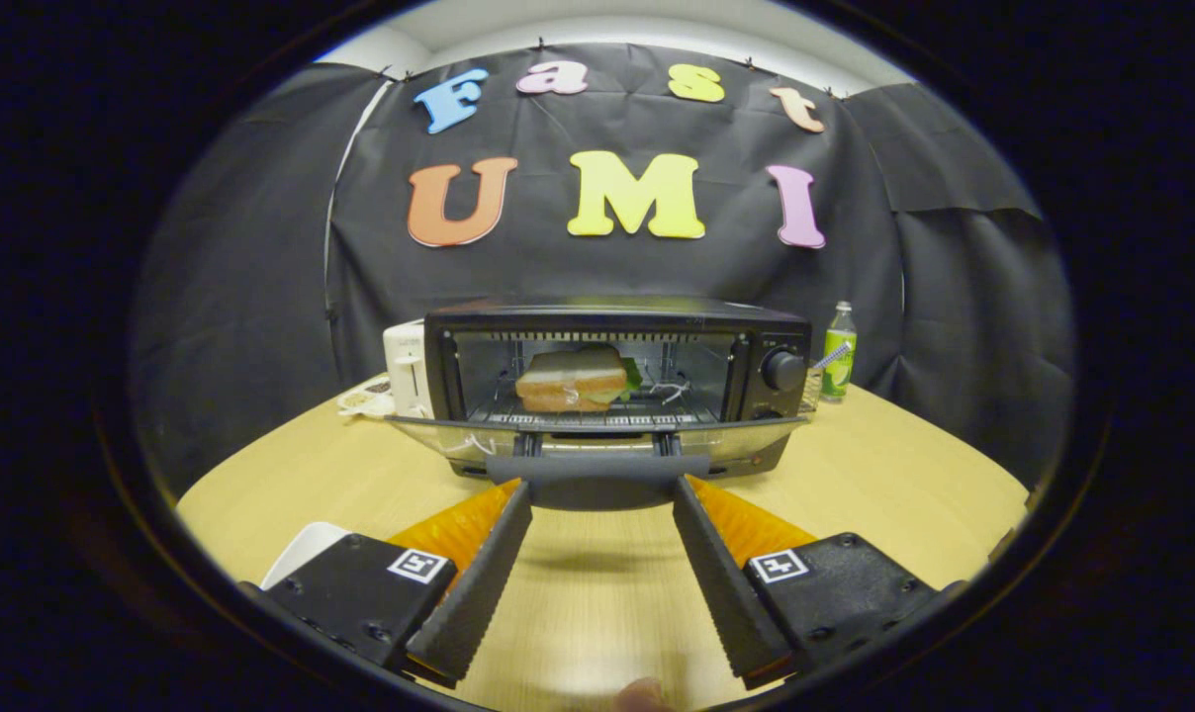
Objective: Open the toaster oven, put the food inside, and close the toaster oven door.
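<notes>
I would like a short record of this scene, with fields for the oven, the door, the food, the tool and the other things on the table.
oven: black toaster oven on the light wooden table
door: glass door folded down, open, its dark handle at the tool's fingertips
food: sandwich on the rack inside
tool: tool open, fingers spread at the handle's ends, gripping nothing
other: white appliance left of the oven; green bottle right of it

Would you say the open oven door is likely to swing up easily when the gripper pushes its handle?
Probably: the door hangs flat from hinges at the toaster oven front. Its handle sits at the tips of the open gripper. The glass looks slippery, so push the handle.
</notes>
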